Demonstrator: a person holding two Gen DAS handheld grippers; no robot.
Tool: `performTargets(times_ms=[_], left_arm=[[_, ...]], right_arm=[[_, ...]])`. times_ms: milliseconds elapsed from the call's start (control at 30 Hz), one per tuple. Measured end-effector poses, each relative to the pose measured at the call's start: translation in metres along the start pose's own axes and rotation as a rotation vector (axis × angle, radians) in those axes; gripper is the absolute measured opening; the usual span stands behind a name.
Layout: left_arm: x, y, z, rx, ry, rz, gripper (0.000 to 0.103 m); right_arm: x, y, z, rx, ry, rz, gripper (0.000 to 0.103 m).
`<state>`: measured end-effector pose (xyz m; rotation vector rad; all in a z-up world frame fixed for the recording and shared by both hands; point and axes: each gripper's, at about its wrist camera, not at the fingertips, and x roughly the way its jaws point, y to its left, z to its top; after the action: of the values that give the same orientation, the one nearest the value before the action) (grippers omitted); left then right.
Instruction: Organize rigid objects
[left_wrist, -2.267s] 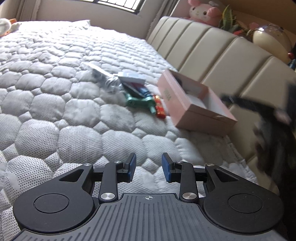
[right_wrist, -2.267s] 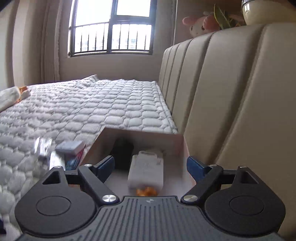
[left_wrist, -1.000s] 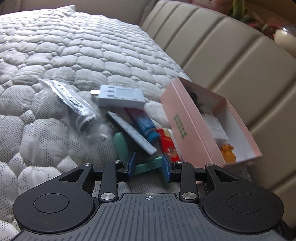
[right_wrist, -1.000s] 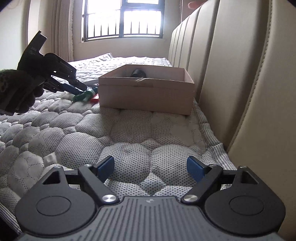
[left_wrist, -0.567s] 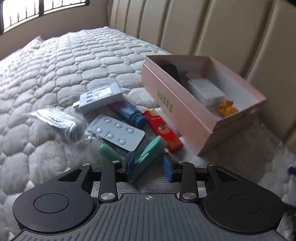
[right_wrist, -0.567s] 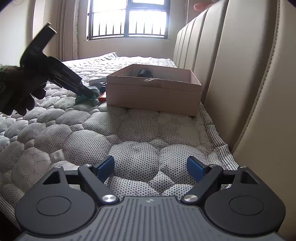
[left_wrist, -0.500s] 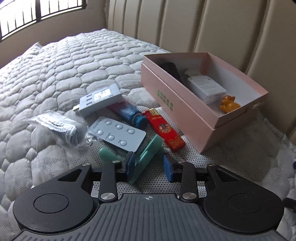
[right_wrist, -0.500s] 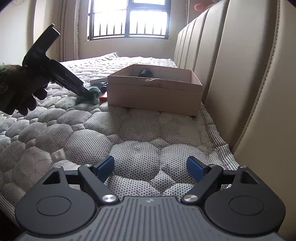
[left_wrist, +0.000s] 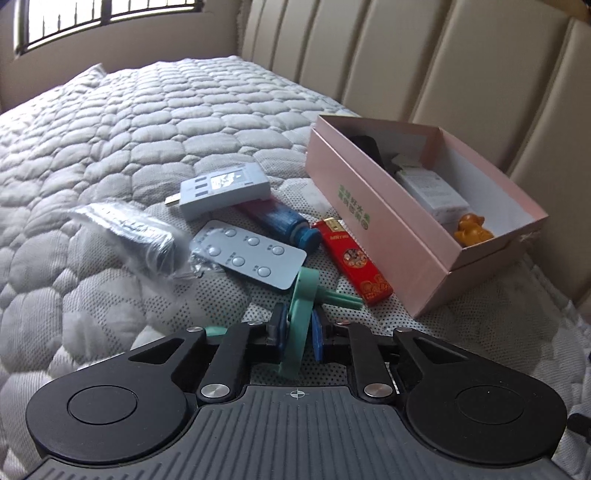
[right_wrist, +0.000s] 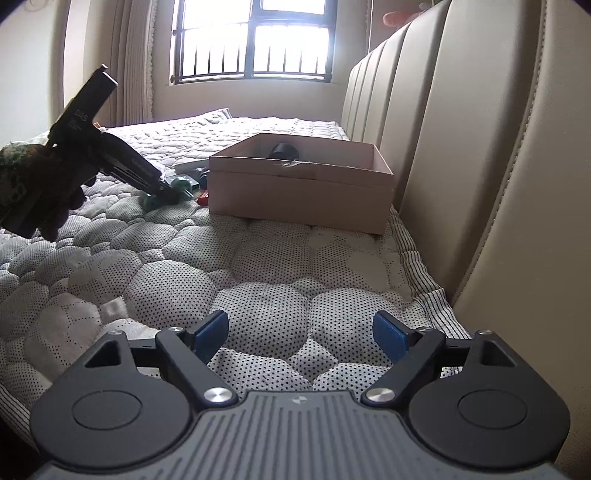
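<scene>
Nearby: remote (left_wrist: 248, 253), red lighter (left_wrist: 351, 261), blue tube (left_wrist: 280, 221), pink box (left_wrist: 417, 206) on the mattress (left_wrist: 110, 155).
Green clip (left_wrist: 301, 317): clamped between left gripper (left_wrist: 298, 328) fingers, beside the lighter.
Right gripper (right_wrist: 301, 338): fingers apart, over bare mattress, well short of the box.

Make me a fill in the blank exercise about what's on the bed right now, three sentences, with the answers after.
1. The left gripper is shut on the ____ plastic clip.
2. The small orange figurine lies inside the ____ box.
3. The red lighter lies between the box and the white ____ with round buttons.

Missing words: green; pink; remote control
</scene>
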<state>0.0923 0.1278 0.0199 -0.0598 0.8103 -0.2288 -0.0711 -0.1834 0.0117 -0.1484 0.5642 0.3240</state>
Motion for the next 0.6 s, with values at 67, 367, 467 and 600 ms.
performTargets(times_ms=[67, 367, 467, 600], left_arm=[[-0.009, -0.001, -0.005, -0.005, -0.008, -0.002, 0.015], [-0.062, -0.016, -0.036, -0.048, -0.007, -0.050, 0.014], [-0.074, -0.019, -0.050, -0.069, 0.010, -0.034, 0.014], [-0.082, -0.017, -0.066, -0.081, 0.018, 0.011, 0.014]], right_arm=[[0.000, -0.001, 0.000, 0.005, 0.000, 0.001, 0.086], [-0.001, 0.005, 0.006, 0.000, -0.006, 0.022, 0.086], [-0.001, 0.010, 0.015, -0.016, -0.016, 0.032, 0.086], [-0.002, 0.018, 0.030, -0.036, -0.036, 0.038, 0.086]])
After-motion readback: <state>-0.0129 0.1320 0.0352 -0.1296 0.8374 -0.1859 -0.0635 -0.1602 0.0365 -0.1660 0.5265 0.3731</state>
